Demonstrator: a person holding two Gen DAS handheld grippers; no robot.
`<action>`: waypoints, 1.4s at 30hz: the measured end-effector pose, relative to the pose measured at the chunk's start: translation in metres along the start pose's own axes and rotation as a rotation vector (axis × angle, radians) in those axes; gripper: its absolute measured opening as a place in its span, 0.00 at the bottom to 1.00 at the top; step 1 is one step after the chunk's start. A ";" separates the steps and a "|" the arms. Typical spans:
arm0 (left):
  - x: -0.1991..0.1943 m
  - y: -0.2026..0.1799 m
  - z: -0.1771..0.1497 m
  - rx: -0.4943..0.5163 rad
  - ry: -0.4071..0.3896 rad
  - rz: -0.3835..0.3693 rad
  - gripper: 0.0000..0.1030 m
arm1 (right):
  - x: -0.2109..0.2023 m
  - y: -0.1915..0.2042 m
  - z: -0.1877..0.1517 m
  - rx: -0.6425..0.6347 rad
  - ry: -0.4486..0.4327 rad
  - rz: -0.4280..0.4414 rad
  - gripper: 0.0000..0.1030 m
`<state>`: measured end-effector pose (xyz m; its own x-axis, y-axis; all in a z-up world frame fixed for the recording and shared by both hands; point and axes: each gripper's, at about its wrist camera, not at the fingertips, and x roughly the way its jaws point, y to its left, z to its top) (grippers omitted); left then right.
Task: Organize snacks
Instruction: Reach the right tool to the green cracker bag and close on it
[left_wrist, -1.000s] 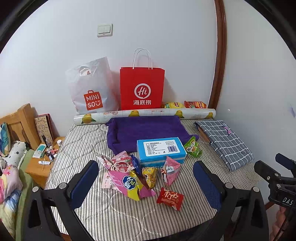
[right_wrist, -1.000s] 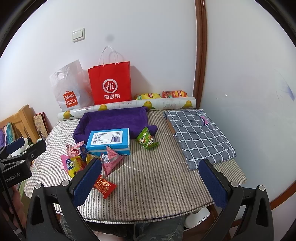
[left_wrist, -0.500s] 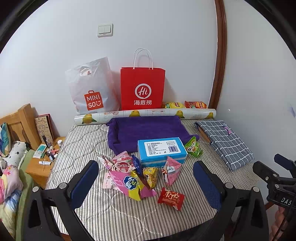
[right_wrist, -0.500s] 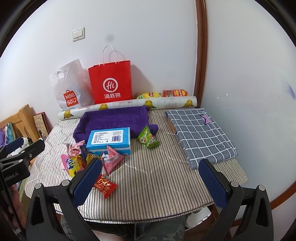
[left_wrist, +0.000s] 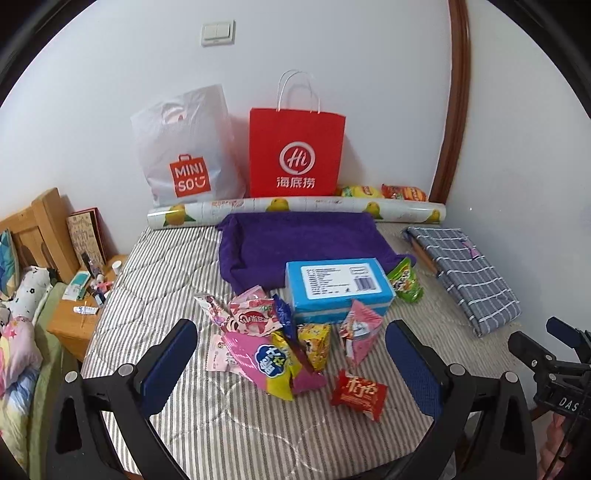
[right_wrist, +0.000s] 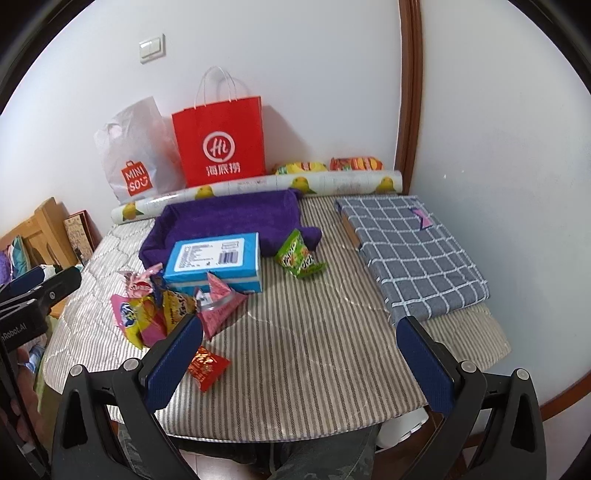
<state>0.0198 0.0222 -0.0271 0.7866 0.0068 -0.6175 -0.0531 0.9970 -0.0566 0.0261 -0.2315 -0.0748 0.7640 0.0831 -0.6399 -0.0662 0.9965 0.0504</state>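
Snacks (left_wrist: 291, 343) ahead of open jaws

Striped surface (right_wrist: 314, 332) carries: purple towel (left_wrist: 303, 240) far centre, blue box (left_wrist: 338, 286) before it, snack packets (left_wrist: 280, 343) near left, folded checked cloth (right_wrist: 413, 251) right, patterned roll (left_wrist: 295, 208) along far edge.

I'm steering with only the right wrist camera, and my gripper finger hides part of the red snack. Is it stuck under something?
Observer: No. The left wrist view shows the red packet whole on the striped cover, apart from the snack pile.
Operator: Anything hiding under that pile?
Observer: A flat pale pink packet pokes out at its left.
Operator: What's left of the table?
Observer: A wooden nightstand with small items on it.
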 end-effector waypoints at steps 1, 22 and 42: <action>0.005 0.003 -0.001 -0.004 0.004 0.001 1.00 | 0.007 -0.001 -0.001 -0.003 0.002 0.004 1.00; 0.115 0.092 -0.002 -0.137 0.122 0.067 0.95 | 0.173 -0.017 0.030 -0.045 0.047 0.013 0.96; 0.151 0.120 -0.005 -0.180 0.208 0.089 0.95 | 0.271 -0.013 0.044 -0.068 0.145 0.113 0.66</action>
<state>0.1292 0.1427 -0.1309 0.6314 0.0595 -0.7731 -0.2397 0.9632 -0.1216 0.2623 -0.2212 -0.2157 0.6492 0.1880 -0.7370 -0.1928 0.9780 0.0796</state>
